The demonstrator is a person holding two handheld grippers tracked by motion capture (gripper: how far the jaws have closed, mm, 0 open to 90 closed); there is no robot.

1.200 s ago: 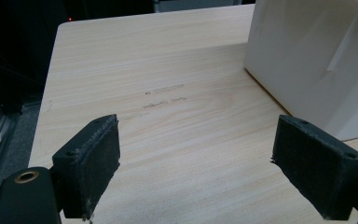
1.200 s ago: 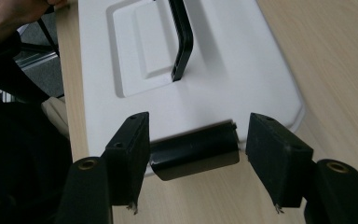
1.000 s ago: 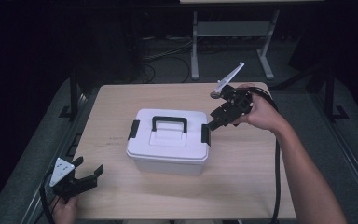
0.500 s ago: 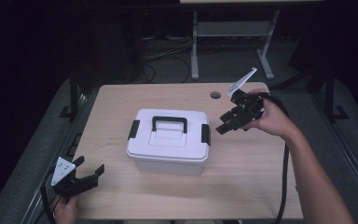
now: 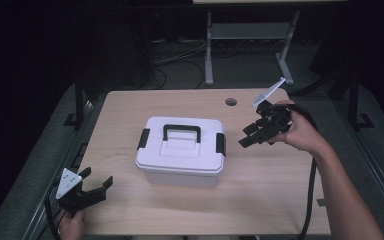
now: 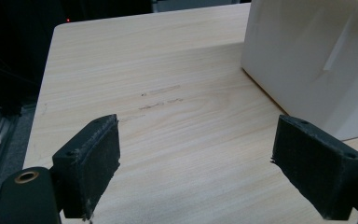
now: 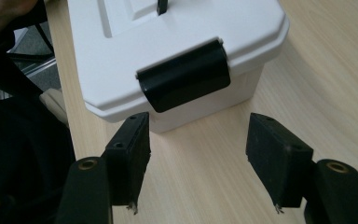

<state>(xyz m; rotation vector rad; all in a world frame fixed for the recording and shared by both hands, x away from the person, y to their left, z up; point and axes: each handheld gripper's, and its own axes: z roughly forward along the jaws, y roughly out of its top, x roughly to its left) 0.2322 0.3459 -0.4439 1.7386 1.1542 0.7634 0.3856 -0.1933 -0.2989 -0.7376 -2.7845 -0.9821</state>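
Left tool (image 5: pixel 97 186) sits at the near left corner of the tabletop (image 5: pixel 270 200), jaws wide apart, nothing between them; in the left gripper view the pads frame bare wood, with the white wall of the box (image 6: pixel 317 60) off to the right. White plastic storage box (image 5: pixel 181 156) stands mid-tabletop, lid on, black carry handle (image 5: pixel 181 131) lying flat on top, black latch on each short end. Right tool (image 5: pixel 246 136) hovers just beside the box's right end, toward the right edge, jaws parted and empty, aimed at the right-end latch (image 7: pixel 184 80); the pads are clear of it. Small round hole (image 5: pixel 231 102) near the far edge.
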